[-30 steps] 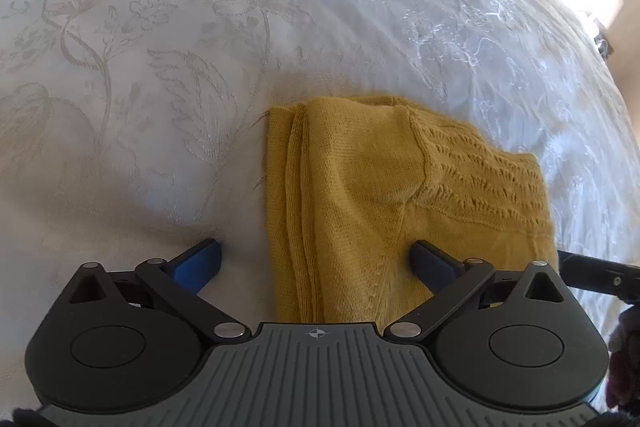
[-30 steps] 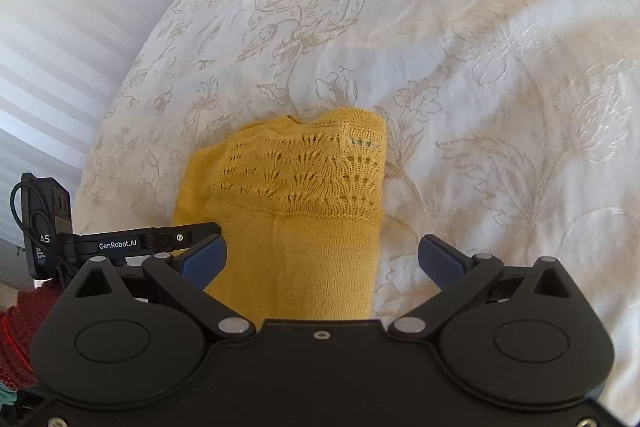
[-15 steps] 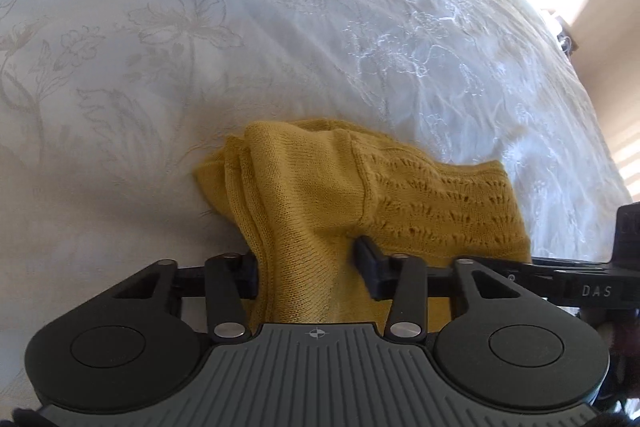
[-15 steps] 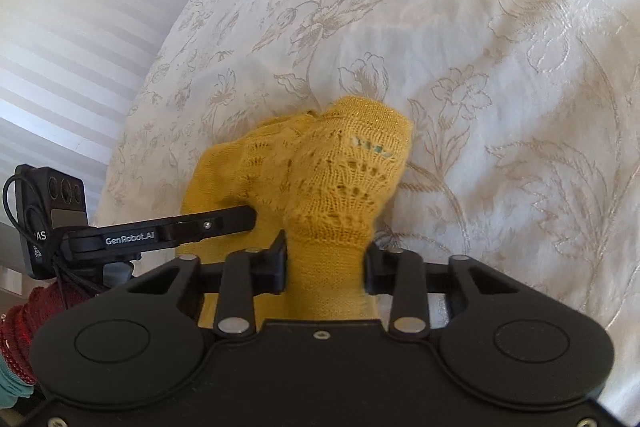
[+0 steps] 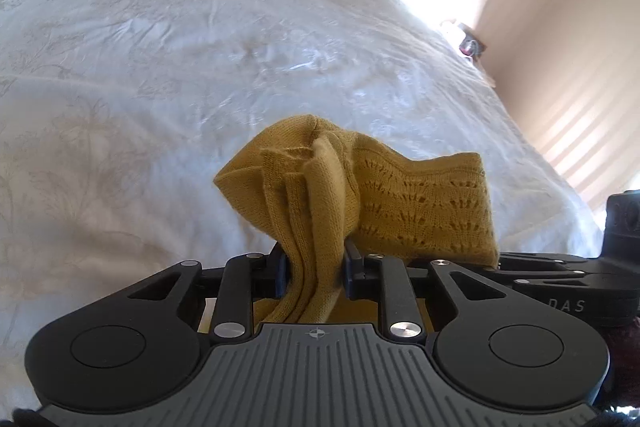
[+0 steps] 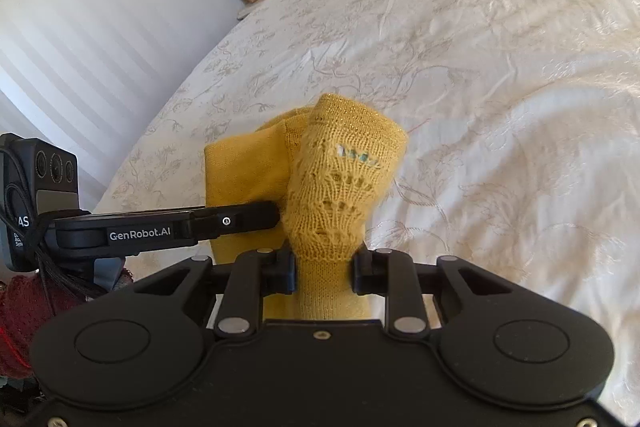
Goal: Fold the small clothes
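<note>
step: I'm lifting for the fold | left gripper (image 5: 314,273), right gripper (image 6: 324,273): jaws closing, pinching the yellow knit (image 5: 400,203) above the bed (image 5: 160,67) | next: carry the edge over evenly

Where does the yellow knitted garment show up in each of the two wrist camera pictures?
Left wrist view: yellow garment low centre, bunched between the closing jaws of the left gripper, lacy part trailing right.
Right wrist view: yellow garment low centre, lacy part between the closing jaws of the right gripper.
Shared landmark: the white embroidered bedspread behind it.
</note>
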Available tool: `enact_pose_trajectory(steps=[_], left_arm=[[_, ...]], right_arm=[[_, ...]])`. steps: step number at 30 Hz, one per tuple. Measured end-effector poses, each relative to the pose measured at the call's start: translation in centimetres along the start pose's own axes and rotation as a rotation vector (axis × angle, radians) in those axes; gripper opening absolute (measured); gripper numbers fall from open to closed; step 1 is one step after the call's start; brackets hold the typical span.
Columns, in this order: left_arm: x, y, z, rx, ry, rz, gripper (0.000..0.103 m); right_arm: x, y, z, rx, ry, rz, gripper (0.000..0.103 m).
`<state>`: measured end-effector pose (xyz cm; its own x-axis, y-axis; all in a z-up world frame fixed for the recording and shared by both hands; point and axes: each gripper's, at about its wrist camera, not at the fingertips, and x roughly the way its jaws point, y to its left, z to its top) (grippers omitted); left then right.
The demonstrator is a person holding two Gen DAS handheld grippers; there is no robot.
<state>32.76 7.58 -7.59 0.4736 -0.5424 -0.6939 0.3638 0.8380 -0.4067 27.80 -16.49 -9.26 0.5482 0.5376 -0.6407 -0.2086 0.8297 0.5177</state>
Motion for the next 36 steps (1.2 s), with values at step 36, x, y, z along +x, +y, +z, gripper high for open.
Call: enact_pose_trajectory(steps=[36], left_arm=[[2.0,-9.2,-13.3,0.169,0.206,0.18,0.063]], right_arm=[[-7.4,-4.7,-11.4,-0.003,0.182,-0.209,0.075]])
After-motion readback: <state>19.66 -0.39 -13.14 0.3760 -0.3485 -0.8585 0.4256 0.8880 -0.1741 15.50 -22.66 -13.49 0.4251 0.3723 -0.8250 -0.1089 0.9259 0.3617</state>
